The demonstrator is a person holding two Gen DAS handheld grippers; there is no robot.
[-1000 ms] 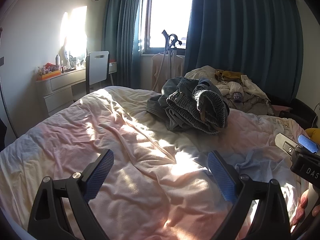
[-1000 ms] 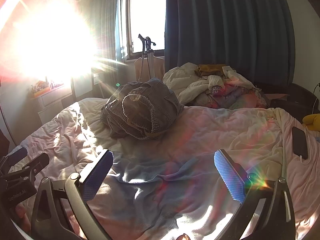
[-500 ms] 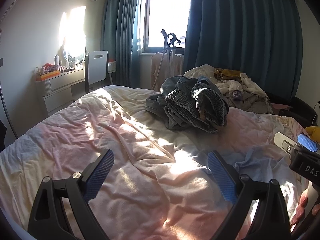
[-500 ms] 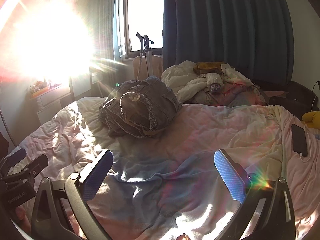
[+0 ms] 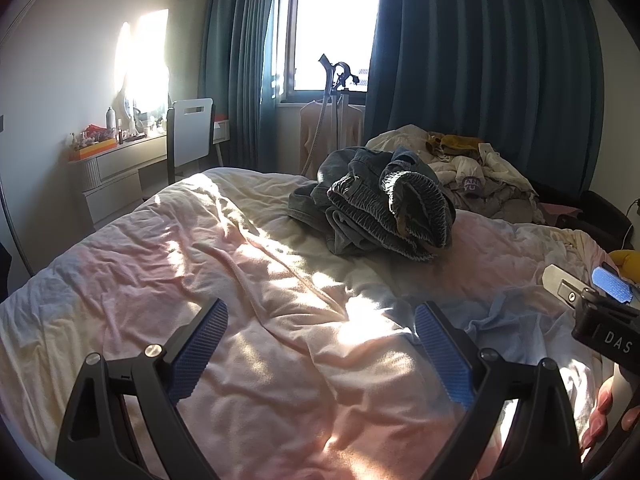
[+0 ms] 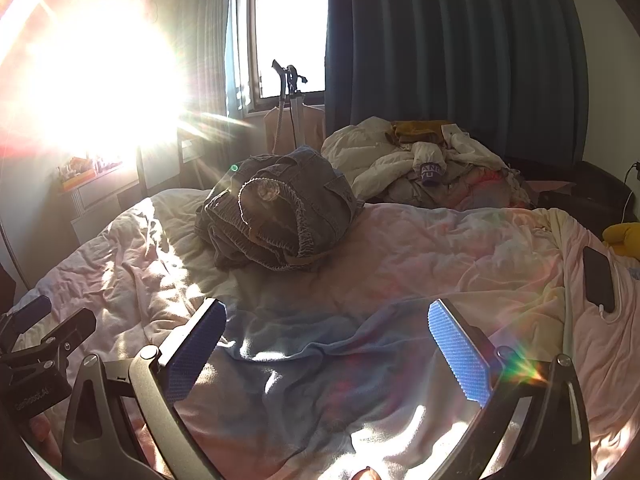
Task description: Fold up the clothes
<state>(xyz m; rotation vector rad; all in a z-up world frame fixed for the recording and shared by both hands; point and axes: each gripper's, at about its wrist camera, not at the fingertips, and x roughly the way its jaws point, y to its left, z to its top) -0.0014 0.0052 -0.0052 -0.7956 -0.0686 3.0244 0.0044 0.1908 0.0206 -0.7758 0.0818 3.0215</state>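
The denim garment [image 5: 380,204] is lying in a crumpled heap on the bed [image 5: 160,264], well ahead of both grippers. It looks thick, soft and fairly heavy — likely to sag when lifted, so the elastic waistband [image 6: 276,216] seems the firmest place to pinch. The left gripper [image 5: 320,344] and right gripper [image 6: 326,344] are hovering with fingers spread wide, holding nothing — neither is touching the denim.
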